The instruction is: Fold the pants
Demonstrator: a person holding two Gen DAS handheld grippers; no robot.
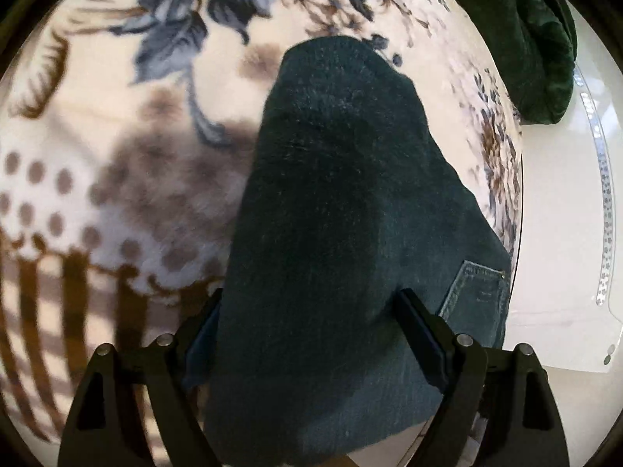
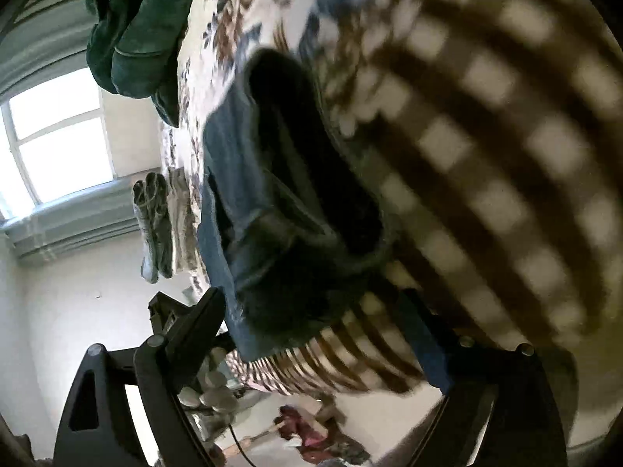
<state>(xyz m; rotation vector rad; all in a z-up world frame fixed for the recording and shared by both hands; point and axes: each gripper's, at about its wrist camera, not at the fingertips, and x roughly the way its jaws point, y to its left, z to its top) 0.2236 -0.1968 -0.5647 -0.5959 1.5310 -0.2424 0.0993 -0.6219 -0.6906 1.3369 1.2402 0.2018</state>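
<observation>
Two grippers are at work over one big patterned blanket [image 1: 117,179], which covers what looks like a bed and carries everything. The dark denim pants [image 1: 342,210] lie along the blanket's side edge, next to a white surface beyond it, with a stitched back pocket [image 1: 477,292] sitting right at that edge. A dark green garment [image 1: 545,39] is heaped at the blanket's far corner, well apart from the pants, and some pale folded pieces [image 2: 155,222] rest further along the same edge in the right wrist view.

The left gripper [image 1: 311,330] has its tongs standing wide with a thick run of denim lying between them; I cannot tell whether they press it. The right gripper [image 2: 315,334] is also spread wide, its tongs either side of a bunched end of the pants [image 2: 296,202] and the checked blanket border; that view is blurred, so a grip cannot be confirmed.

By my judgement the fold is under way. To do it well, both grippers should pinch denim only, not blanket, and carry the layers level so the edges meet squarely. Open room lies toward the blanket's floral middle; the near side edge leaves little margin, so I would fold inward, away from the drop.
</observation>
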